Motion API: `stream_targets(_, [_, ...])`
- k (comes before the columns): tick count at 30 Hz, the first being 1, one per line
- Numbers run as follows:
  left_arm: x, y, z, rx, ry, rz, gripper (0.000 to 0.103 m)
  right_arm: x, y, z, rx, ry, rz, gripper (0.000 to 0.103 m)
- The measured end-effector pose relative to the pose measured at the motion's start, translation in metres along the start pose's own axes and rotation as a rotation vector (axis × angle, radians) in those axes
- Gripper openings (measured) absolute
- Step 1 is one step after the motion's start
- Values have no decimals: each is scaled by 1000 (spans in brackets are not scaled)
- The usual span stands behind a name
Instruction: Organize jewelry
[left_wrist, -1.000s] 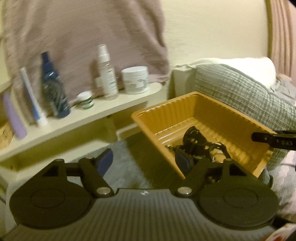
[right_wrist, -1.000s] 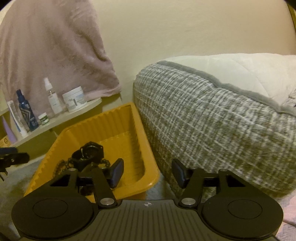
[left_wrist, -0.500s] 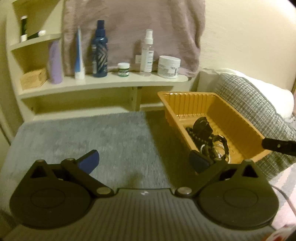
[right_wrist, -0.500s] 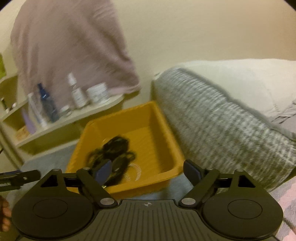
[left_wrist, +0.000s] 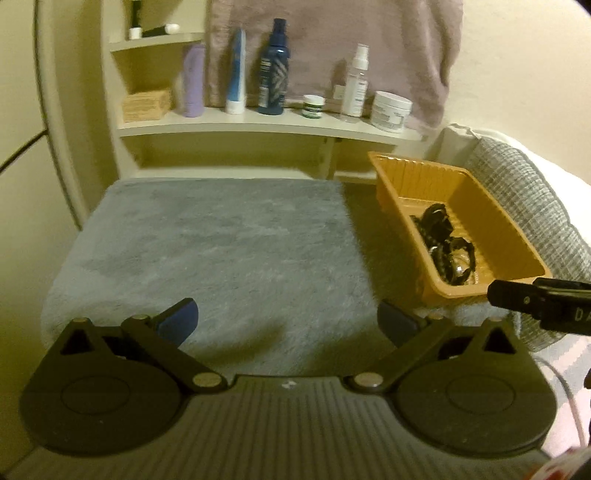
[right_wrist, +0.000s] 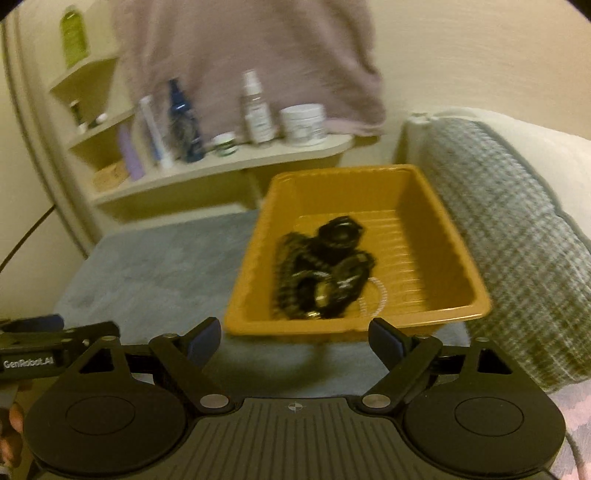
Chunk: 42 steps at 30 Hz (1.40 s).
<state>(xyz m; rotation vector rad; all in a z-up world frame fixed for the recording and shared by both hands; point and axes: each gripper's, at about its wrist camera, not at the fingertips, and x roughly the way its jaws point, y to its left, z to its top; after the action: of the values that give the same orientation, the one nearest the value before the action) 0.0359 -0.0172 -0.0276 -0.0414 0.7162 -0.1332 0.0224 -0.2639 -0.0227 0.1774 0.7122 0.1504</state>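
Now the left gripper is standing spread as wide as it goes, its jaws having just been opening, with nothing between them but the grey blanket below. It is pointing downward at a slant over the blanket. Ahead and to its right, the orange tray is sitting on the blanket, holding a dark tangle of jewelry. The right gripper is also parted and empty, its jaws having just been opening, and it is tilting down toward the near rim of the tray, apart from it. The jewelry is lying straight ahead of it inside the tray. Beyond the tray a shelf is carrying bottles and jars, and right of the tray a checked cushion is lying alongside.
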Motion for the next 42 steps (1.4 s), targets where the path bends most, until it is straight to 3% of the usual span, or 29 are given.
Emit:
stream_targets(15, [-37, 12, -16, -40, -14, 91, 102, -8, 34, -11, -48, 46, 47, 87])
stream_targets(42, [-38, 6, -16, -28, -24, 76, 103, -10, 35, -13, -55, 43, 45, 87])
